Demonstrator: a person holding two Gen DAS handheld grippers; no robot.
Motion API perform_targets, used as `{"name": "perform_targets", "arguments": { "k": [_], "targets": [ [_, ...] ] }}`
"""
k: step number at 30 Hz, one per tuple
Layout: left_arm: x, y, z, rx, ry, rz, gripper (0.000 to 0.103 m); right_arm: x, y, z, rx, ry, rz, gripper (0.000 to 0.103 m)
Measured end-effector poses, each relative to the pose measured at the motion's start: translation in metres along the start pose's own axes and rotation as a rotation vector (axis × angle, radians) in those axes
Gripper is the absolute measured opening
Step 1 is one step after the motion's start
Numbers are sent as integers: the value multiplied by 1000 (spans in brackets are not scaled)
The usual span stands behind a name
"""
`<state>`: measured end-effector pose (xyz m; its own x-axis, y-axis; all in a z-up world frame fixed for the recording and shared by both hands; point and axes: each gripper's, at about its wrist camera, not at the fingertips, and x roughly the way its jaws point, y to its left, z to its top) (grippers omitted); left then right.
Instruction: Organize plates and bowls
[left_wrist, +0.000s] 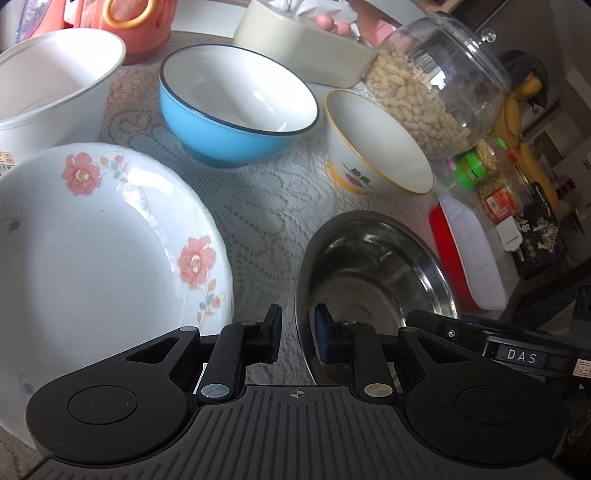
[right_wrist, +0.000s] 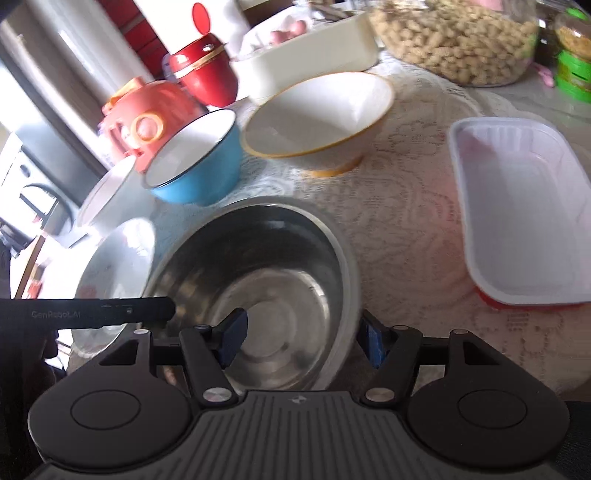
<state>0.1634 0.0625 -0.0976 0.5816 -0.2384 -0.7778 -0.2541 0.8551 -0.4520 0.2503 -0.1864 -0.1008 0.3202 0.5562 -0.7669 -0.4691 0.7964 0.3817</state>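
a: left gripper (left_wrist: 295, 334) first, from its own camera. what is it doing?

b: jaws nearly together, straddling the near left rim of the steel bowl (left_wrist: 373, 280), one pad outside and one inside. it looks pinched on the rim, likely to lift it. the flowered plate (left_wrist: 99, 254) lies just left, the blue bowl (left_wrist: 236, 110) far centre, the yellow-rimmed bowl (left_wrist: 376, 147) far right.

a: and the right camera?

b: right gripper (right_wrist: 301, 339) spread wide, holding nothing, one finger over the steel bowl's (right_wrist: 258, 273) inside, the other outside its right rim, probably to take the other side. the blue bowl (right_wrist: 195, 158) and yellow-rimmed bowl (right_wrist: 317, 122) sit beyond, unstacked, the white tray (right_wrist: 524, 210) at right.
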Motion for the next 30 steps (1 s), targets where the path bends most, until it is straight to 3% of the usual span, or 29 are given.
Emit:
{"name": "perform_targets", "arguments": {
  "k": [4,7,11,14,18,23,30],
  "targets": [
    [4,-6,-3,5,22,-29,26,10,-4,9,82,-2,62,69],
    [-9,-2,-4,-25,26,-28,26,12,5,11,92,-3,52,69],
    [-53,14,1,-67,-80,-65,26,1,30,25,54,-39,102,71],
    [-85,33,5,-84,-162,0,28,3,66,43,-13,-63,158,73],
    [-108,67,5,-133,-220,120,30,33,119,50,-110,-21,207,74],
    [-109,105,-4,-217,-213,205,30,80,167,44,-195,89,229,74],
    [-100,125,-5,-244,-210,263,29,103,192,36,-244,146,210,74]
  ]
}}
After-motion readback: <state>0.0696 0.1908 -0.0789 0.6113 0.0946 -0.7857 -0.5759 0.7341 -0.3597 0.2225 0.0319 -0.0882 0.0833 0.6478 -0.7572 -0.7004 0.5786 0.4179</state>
